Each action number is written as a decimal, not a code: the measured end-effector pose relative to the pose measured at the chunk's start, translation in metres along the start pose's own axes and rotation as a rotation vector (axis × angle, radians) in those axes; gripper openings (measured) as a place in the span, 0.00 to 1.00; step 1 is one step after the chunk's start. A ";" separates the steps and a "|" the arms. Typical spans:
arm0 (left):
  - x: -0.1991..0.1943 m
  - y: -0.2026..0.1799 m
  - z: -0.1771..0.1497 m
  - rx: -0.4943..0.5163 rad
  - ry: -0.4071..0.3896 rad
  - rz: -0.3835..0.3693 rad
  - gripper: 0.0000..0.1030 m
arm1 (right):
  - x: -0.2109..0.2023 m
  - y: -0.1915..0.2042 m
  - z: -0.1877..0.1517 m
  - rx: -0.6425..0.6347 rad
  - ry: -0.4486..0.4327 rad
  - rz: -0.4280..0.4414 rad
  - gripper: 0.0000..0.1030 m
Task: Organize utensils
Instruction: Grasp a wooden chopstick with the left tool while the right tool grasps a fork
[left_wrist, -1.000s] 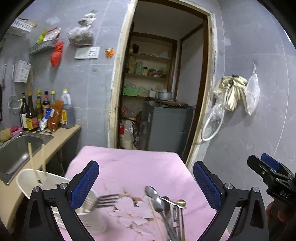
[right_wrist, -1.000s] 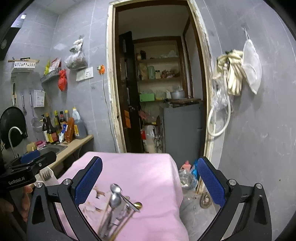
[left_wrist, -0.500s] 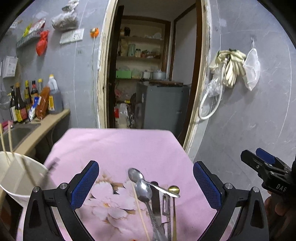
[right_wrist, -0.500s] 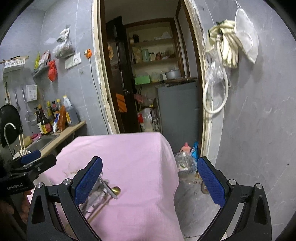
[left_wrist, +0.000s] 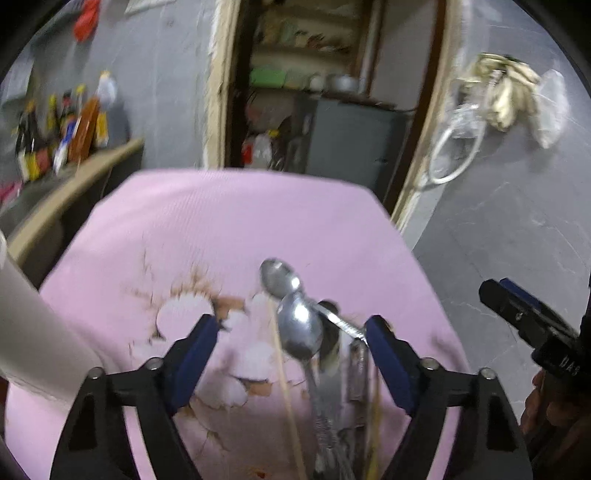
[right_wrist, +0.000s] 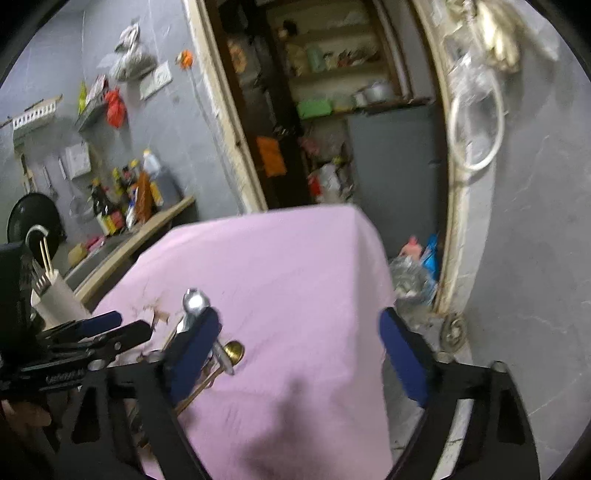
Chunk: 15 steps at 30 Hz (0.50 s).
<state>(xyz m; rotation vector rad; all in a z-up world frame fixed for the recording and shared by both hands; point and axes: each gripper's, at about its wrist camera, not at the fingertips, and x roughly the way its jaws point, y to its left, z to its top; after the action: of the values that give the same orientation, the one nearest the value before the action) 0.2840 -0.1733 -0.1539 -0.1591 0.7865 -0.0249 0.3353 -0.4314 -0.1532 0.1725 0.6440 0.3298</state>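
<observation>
A loose pile of utensils lies on the pink floral tablecloth (left_wrist: 236, 229): two steel spoons (left_wrist: 297, 325), a chopstick (left_wrist: 282, 369) and a brass-tipped spoon (right_wrist: 232, 350). My left gripper (left_wrist: 291, 332) hovers just over the pile, its jaws closing with the spoon bowls between them but no pad touching. My right gripper (right_wrist: 299, 328) is above the cloth right of the pile, jaws closing on nothing; its left finger (right_wrist: 192, 343) overlaps the spoons in view. A white utensil cup (right_wrist: 55, 299) with a fork and chopsticks stands at the left.
A counter (right_wrist: 147, 229) with a sink and sauce bottles (right_wrist: 125, 199) runs along the left wall. An open doorway (right_wrist: 332, 110) to a pantry lies beyond the table. The table's right edge drops to a grey floor with bags (right_wrist: 413, 273).
Both grippers have come down toward the table and tilted downward, and both jaws have narrowed. The utensil pile now sits between the left gripper's fingers.
</observation>
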 end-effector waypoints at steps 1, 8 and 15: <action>0.004 0.003 -0.001 -0.013 0.013 0.002 0.67 | 0.007 0.001 -0.002 -0.002 0.023 0.014 0.66; 0.033 0.025 -0.011 -0.099 0.148 -0.042 0.32 | 0.060 0.022 -0.014 -0.103 0.192 0.099 0.44; 0.039 0.030 -0.013 -0.108 0.168 -0.064 0.23 | 0.087 0.039 -0.017 -0.158 0.287 0.151 0.30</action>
<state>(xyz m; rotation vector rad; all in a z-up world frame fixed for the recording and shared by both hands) 0.3009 -0.1485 -0.1946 -0.2876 0.9510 -0.0569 0.3806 -0.3628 -0.2054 0.0218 0.8866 0.5559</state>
